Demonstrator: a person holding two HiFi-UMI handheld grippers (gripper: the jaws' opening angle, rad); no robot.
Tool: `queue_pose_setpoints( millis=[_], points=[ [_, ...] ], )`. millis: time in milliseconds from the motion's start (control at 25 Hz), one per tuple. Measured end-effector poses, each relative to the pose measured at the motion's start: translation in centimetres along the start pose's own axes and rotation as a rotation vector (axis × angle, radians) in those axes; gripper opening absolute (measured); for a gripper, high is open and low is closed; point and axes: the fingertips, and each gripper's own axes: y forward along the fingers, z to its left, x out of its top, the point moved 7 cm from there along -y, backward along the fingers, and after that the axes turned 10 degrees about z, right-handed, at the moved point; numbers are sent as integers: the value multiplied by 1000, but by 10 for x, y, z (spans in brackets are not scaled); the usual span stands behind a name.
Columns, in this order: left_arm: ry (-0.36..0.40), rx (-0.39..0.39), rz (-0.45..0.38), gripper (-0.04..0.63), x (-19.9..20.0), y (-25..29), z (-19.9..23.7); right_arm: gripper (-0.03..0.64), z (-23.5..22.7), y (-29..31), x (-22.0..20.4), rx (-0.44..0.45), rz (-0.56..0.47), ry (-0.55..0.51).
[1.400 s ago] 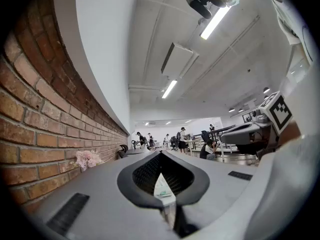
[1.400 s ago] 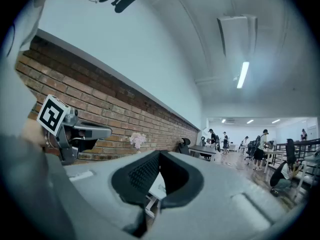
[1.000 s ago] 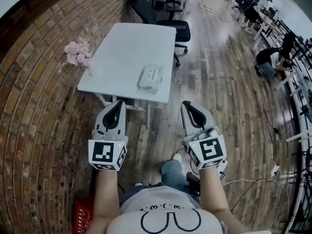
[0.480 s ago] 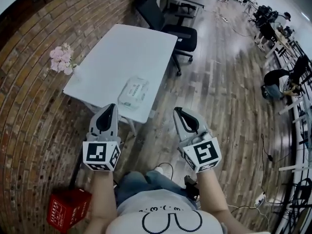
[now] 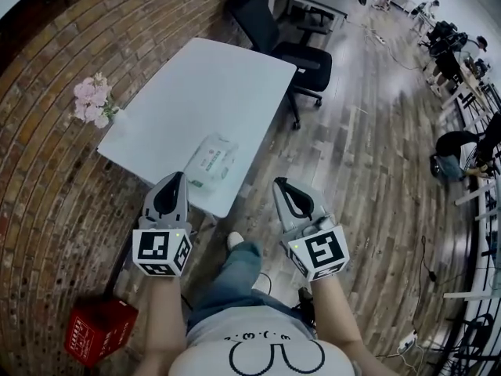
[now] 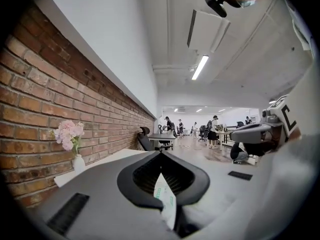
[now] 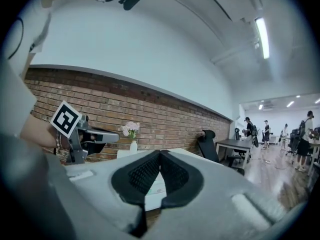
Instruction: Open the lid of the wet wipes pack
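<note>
The wet wipes pack (image 5: 211,161) is white with green print and lies flat near the front edge of a white table (image 5: 205,84), its lid down. My left gripper (image 5: 175,176) is shut and empty, its tips just short of the table edge, a little left of the pack. My right gripper (image 5: 278,182) is also shut and empty, over the wooden floor right of the table corner. In the left gripper view the pack (image 6: 165,194) shows through the shut jaws of that gripper (image 6: 161,153). The right gripper view shows the pack (image 7: 156,189) behind its gripper (image 7: 160,151).
A small vase of pink flowers (image 5: 95,98) stands at the table's left edge by the brick wall (image 5: 47,131). A black office chair (image 5: 286,34) sits beyond the table. A red box (image 5: 92,331) is on the floor behind my left arm. People sit at desks far right.
The table and the pack have come closer and lower in the head view as both grippers advanced toward the table's front edge. Both grippers stayed shut.
</note>
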Motion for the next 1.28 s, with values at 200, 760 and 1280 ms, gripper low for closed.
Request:
queue_pose_setpoints(
  millis=[200, 760, 1280],
  points=[
    [-45, 45, 15, -2, -4, 51, 15, 3, -38, 49, -5, 50, 35, -22],
    [-168, 278, 66, -2, -14, 123, 101, 5, -73, 229, 13, 347, 115, -147],
    [-245, 461, 108, -2, -36, 91, 99, 8, -55, 305, 13, 648, 139, -229]
  ],
)
